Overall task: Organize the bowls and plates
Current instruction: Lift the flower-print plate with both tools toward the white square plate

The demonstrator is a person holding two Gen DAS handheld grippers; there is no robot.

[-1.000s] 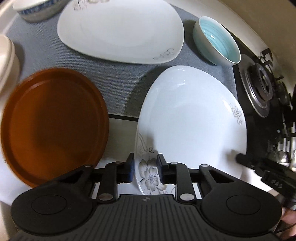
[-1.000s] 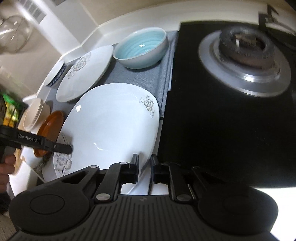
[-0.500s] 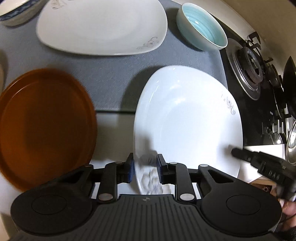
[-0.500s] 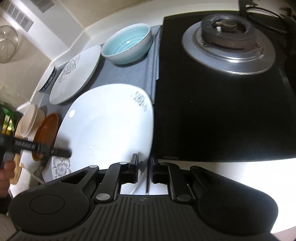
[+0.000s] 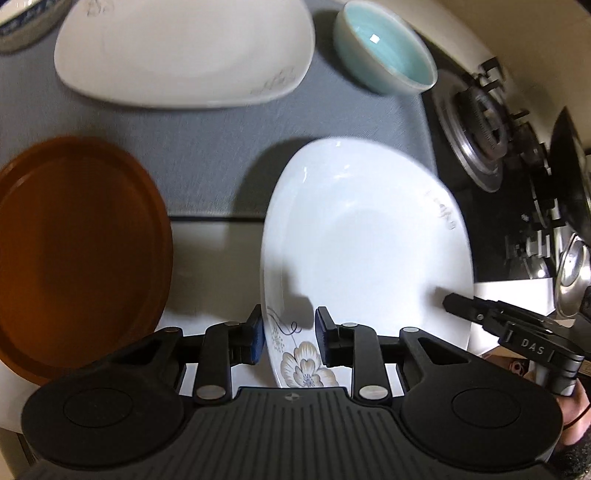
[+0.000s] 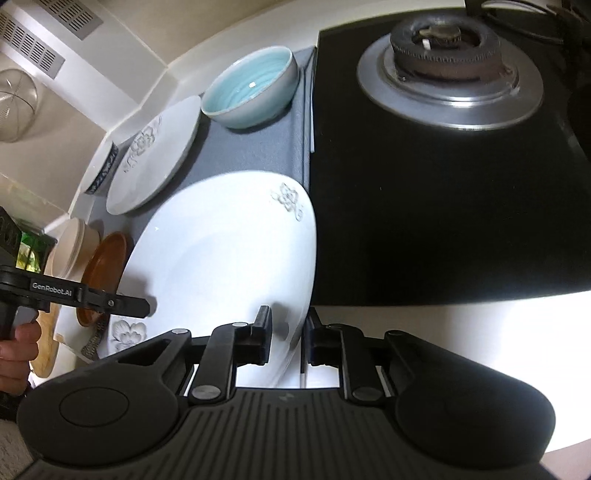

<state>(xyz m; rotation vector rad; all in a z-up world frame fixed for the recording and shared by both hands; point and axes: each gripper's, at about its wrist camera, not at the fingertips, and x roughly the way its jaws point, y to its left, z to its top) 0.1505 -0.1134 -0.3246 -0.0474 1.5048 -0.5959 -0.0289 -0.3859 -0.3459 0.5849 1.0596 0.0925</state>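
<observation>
A white plate with flower prints (image 5: pixel 365 251) hangs tilted over the edge of the grey mat (image 5: pixel 207 162), carried between both grippers. My left gripper (image 5: pixel 290 332) is shut on its near rim, by the big flower. My right gripper (image 6: pixel 288 332) is shut on the opposite rim, next to the black hob. Each gripper shows in the other's view: the right gripper (image 5: pixel 448 302) and the left gripper (image 6: pixel 144 308). A second white flower plate (image 5: pixel 184 55) lies on the mat behind, with a light blue bowl (image 5: pixel 384 48) to its right.
A brown plate (image 5: pixel 81 251) lies left of the held plate, and a blue-patterned bowl (image 5: pixel 22 26) stands at the far left corner. Cream bowls (image 6: pixel 70 247) stand stacked beside the brown plate. The gas burner (image 6: pixel 443 62) and black hob (image 6: pixel 424 221) fill the right side.
Both grippers have kept their hold on the white plate. The wrists rolled a little, so the plate tilted slightly and the background shifted in both views.
</observation>
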